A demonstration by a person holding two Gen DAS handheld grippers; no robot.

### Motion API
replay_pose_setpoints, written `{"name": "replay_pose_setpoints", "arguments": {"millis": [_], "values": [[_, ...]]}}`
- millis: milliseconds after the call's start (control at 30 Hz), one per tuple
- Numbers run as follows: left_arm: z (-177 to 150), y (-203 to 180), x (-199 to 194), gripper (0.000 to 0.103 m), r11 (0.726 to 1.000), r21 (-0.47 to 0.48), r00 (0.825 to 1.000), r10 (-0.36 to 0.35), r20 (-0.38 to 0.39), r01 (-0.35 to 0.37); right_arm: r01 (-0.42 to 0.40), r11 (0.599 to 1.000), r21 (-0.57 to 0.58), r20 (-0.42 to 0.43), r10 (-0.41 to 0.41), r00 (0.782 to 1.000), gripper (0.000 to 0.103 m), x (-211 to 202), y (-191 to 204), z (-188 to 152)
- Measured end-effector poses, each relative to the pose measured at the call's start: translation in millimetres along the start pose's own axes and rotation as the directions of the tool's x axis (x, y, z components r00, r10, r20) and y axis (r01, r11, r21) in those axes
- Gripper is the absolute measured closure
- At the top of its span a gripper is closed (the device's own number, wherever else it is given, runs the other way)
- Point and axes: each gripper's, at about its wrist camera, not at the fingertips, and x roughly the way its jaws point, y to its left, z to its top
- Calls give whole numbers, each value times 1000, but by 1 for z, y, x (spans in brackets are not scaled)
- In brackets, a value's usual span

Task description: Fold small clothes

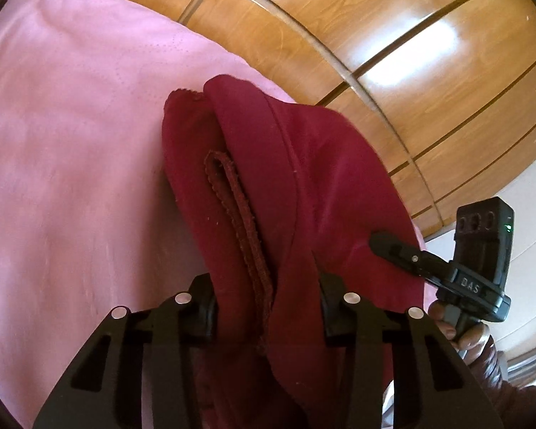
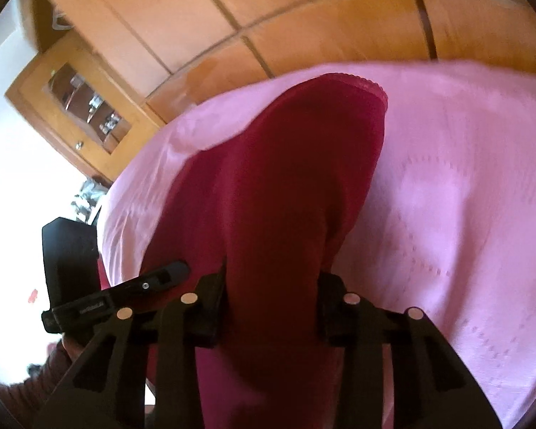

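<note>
Behind pink sheet (image 1: 71,143), wooden wardrobe (image 1: 393,53); garment (image 1: 268,178) blocks view.

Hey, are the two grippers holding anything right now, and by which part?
Both hold the dark red garment: the left gripper on bunched fabric beside a trimmed seam, the right gripper on a gathered fold.

Garment (image 1: 268,164): dark red cloth, matt, soft, rough scalloped trim; sheet (image 1: 71,143): pink cloth, matt, faint dotted stitching; wardrobe panels (image 1: 393,53): glossy varnished wood; left hand-held gripper (image 1: 268,321): black matt plastic, shiny metal pins.
</note>
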Motion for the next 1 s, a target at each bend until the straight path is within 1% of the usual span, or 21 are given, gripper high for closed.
{"name": "replay_pose_setpoints", "arguments": {"millis": [167,333,433,667,833,900,933,967,1000], "values": [[-6,-20,-12,64,999,13,999,-41,28,40,8,998,-57,41,-6,999,68,-24,11,6],[8,-49,-4,64,994,65,996,-85,34,83,37,996,-76,108,-29,994,68,-53,5,14],[17,-73,7,64,987,132,995,-94,25,90,57,997,-58,153,-48,987,68,-72,-9,19],[45,-125,58,65,959,268,996,-84,-26,88,141,990,-13,222,-135,966,68,-102,-48,35],[68,-149,96,65,947,314,997,-56,-50,69,187,982,32,230,-189,955,68,-105,-80,48],[73,-154,113,65,945,323,998,-27,-63,46,192,980,60,219,-200,955,66,-99,-100,52],[74,-156,121,65,939,342,998,-5,-65,27,203,976,73,207,-214,955,65,-92,-111,52],[73,-154,132,65,934,356,997,36,-75,-6,209,974,88,195,-222,955,64,-87,-118,52],[73,-151,144,65,939,343,993,60,-99,-23,218,968,123,160,-236,958,62,-75,-133,49]]}}
